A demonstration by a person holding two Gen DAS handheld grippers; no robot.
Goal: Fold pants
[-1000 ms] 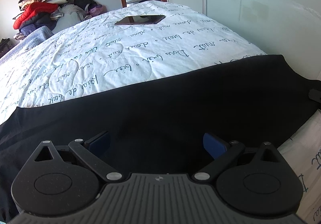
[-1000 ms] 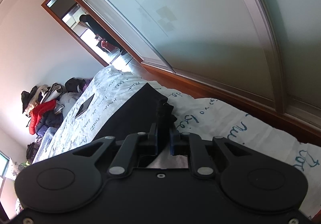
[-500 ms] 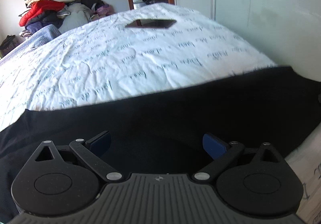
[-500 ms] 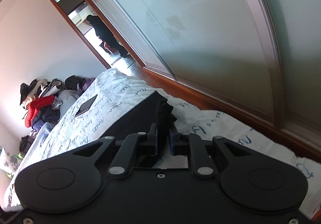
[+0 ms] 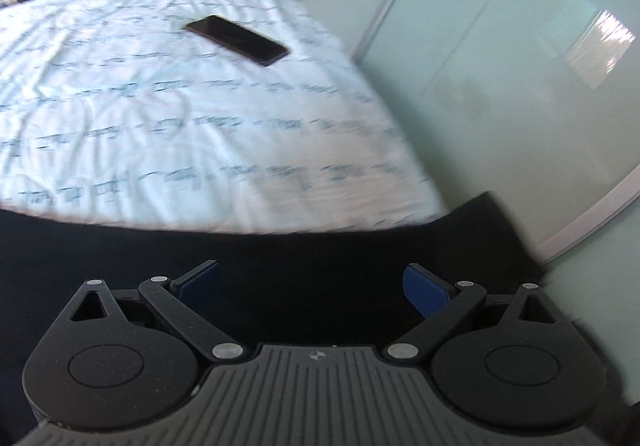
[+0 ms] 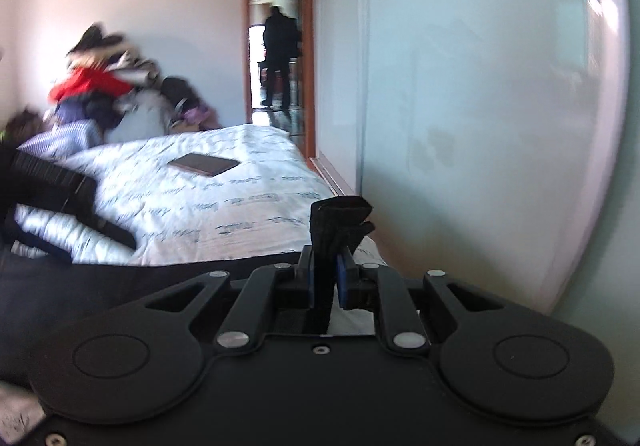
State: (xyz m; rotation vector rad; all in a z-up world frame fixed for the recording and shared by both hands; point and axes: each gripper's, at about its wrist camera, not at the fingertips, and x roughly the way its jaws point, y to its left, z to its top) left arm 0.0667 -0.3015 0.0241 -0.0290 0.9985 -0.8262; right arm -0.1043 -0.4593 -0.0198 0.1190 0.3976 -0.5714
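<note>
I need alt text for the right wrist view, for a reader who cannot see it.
The right gripper is shut on a bunched edge of black pants, above a white bed with printed writing. A dark phone lies further back on the bed.

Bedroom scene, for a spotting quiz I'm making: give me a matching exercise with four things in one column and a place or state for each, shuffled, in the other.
Things:
1. phone
2. pants
3. left hand-held gripper
4. right hand-held gripper

Places or states:
A. shut on black cloth
B. lying flat on the white bedspread
C. open, nothing between the fingers
D. spread across the near bed edge

Pairs: 1-B, 2-D, 3-C, 4-A
</note>
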